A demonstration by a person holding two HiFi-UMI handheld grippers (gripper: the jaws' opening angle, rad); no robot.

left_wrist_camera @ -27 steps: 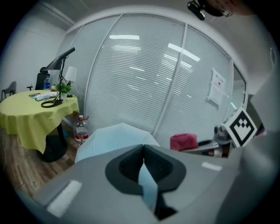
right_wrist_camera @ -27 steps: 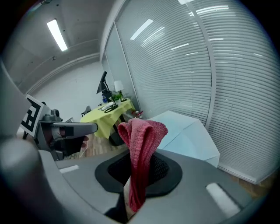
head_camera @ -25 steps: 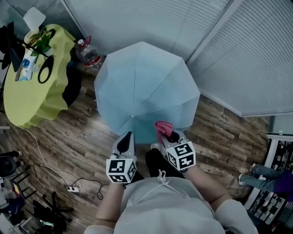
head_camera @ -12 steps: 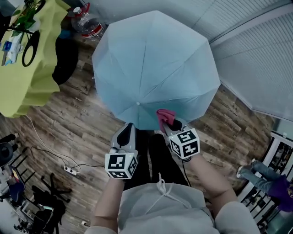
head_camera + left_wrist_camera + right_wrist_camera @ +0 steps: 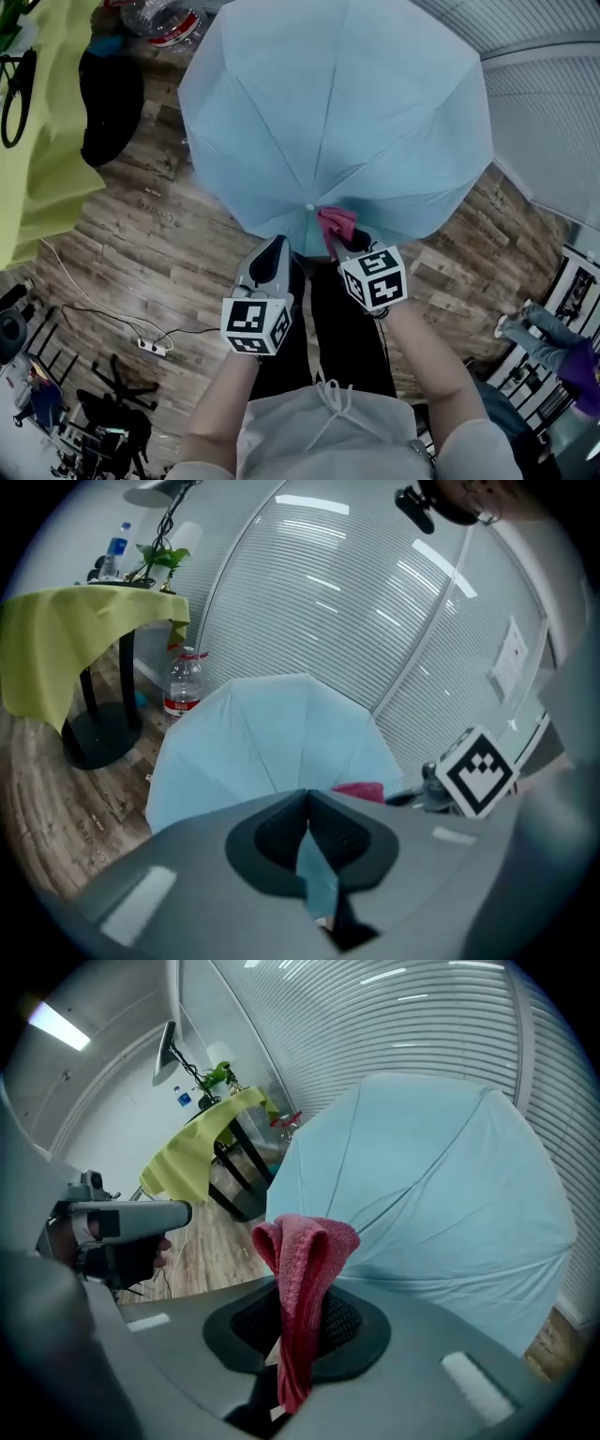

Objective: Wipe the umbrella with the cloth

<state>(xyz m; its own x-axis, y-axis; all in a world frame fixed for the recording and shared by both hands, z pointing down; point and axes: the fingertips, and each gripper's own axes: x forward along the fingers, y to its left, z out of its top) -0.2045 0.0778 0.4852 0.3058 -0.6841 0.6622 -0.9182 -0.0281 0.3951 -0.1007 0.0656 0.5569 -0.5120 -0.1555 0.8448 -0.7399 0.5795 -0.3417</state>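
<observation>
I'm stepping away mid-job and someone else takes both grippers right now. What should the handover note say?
Left gripper: shut on the near rim fabric of the open light-blue umbrella.
Right gripper: shut on the pink cloth, which stands up by that near rim. Contact can't be told.
Done: both grips are set. Wiped area can't be judged.
Left: rub the cloth across the canopy panels.

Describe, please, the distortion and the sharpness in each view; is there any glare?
Left gripper view: strong fisheye, the white slatted blinds bend into arcs, corners black. Right gripper view: the same bending and black corners; the red knitted cloth is sharp. Head view: flat, dim light, no glare on the pale blue open fabric umbrella.
</observation>
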